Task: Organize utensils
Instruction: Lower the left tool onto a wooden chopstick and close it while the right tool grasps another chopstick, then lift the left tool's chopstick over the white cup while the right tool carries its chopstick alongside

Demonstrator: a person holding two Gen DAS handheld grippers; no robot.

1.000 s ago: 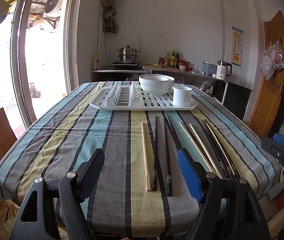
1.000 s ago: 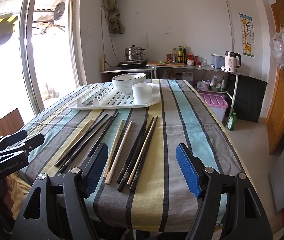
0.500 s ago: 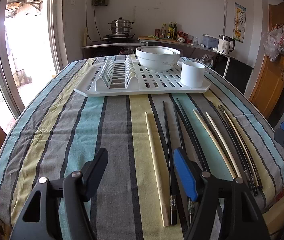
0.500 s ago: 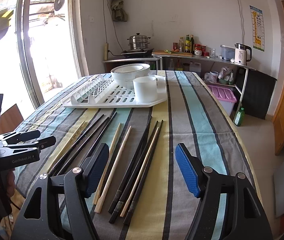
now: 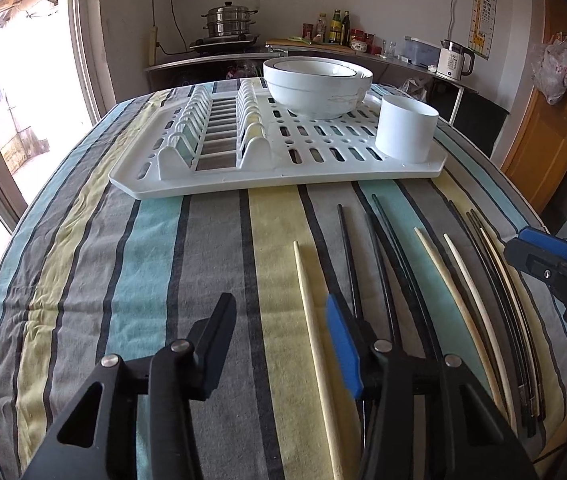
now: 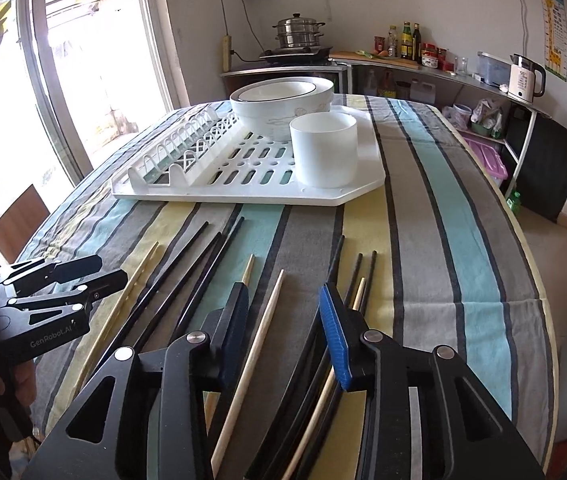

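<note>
Chopsticks (image 6: 267, 322) before dish rack (image 6: 243, 184)

Blown-out daylight from the window (image 5: 11, 92), fisheye-bent edges.

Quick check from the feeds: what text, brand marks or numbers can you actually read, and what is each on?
"GenRobot.AI": on the side of the left gripper, seen in the right wrist view.
"D", cut off at the frame edge: on the right gripper.
Wall poster: print too small to read.
Kettle marking and bottle labels: blurred, unreadable.

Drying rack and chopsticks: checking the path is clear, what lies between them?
Only bare striped tablecloth separates the drying rack from the chopsticks, in both wrist views.
</note>
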